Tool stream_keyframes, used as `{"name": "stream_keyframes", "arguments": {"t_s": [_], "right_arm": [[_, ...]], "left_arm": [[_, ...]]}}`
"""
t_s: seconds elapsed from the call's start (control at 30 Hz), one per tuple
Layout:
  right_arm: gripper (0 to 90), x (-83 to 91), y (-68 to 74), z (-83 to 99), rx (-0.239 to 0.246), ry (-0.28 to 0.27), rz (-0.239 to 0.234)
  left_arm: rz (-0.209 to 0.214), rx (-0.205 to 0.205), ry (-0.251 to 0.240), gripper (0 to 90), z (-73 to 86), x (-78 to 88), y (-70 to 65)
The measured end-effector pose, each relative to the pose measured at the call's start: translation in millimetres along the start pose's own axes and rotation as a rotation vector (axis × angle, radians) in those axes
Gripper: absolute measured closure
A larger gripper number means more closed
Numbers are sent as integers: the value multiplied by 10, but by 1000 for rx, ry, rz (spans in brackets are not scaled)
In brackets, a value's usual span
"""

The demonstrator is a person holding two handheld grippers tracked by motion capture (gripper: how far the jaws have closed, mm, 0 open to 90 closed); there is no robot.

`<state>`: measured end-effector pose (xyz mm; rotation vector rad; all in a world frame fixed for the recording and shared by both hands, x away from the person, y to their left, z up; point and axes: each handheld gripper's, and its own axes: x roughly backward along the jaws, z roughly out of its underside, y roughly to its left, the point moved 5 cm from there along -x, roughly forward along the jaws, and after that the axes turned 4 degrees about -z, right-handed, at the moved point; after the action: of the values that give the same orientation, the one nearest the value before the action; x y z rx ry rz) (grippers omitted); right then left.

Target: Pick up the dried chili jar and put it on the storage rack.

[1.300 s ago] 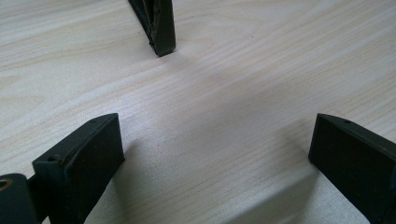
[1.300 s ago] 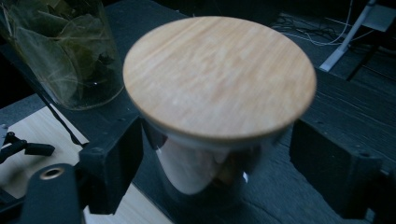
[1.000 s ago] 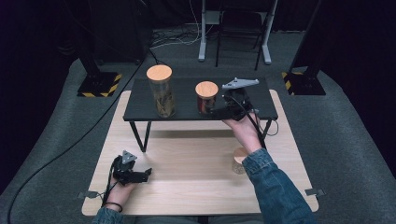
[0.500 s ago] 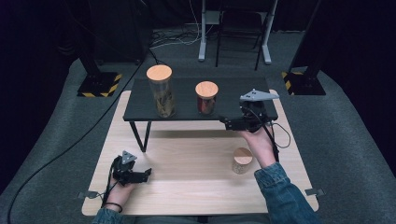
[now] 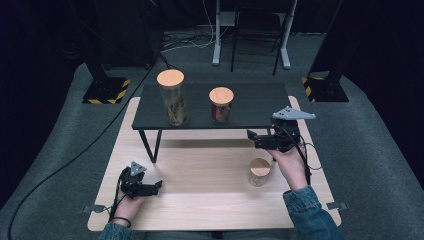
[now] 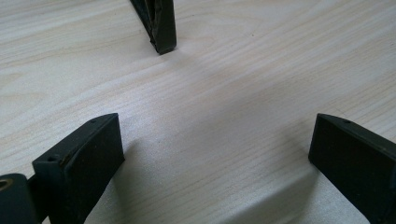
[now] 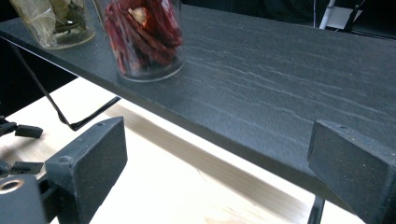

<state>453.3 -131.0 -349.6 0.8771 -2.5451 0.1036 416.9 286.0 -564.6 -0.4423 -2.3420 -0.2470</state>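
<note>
Step in hand: I judge I have just let go of the short jar of red chillies on the dark shelf; my right gripper now hangs off the shelf's front edge, at its right end.
Right jaws: they have just been opening and stand wide apart, with nothing between them; in the right gripper view I look past them at the shelf edge and the chilli jar up on it.
Left jaws: my left gripper rests on the bench in front of the shelf's left leg, jaws spread wide and empty, only bare wood between them in the left gripper view.
Chilli jar: it stands upright on the shelf near the middle, wooden lid on, well apart from my right jaws.
Tall jar: on the shelf too, left of the chilli jar, not touching it.
Small jar: still down on the bench, in front of the shelf's right end, just beside my right hand.
Next move, as I judge it: bring the open right jaws down and around the small jar's sides, squeeze, then lift it to the free space on the shelf right of the chilli jar.
</note>
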Motion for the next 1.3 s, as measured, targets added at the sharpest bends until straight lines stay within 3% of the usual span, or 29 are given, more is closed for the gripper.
{"name": "stream_keyframes", "arguments": {"t_s": [0.27,0.97,1.3], "right_arm": [[43,111,-24,183,3,-3,19],[46,277,-241,782,-45,-33,63],[45,308,-278,1023,-38,-24,96]], "left_arm": [[0,0,0,26,0,0,0],[-1,-1,0,26,0,0,0],[-1,0,0,26,0,0,-1]]}}
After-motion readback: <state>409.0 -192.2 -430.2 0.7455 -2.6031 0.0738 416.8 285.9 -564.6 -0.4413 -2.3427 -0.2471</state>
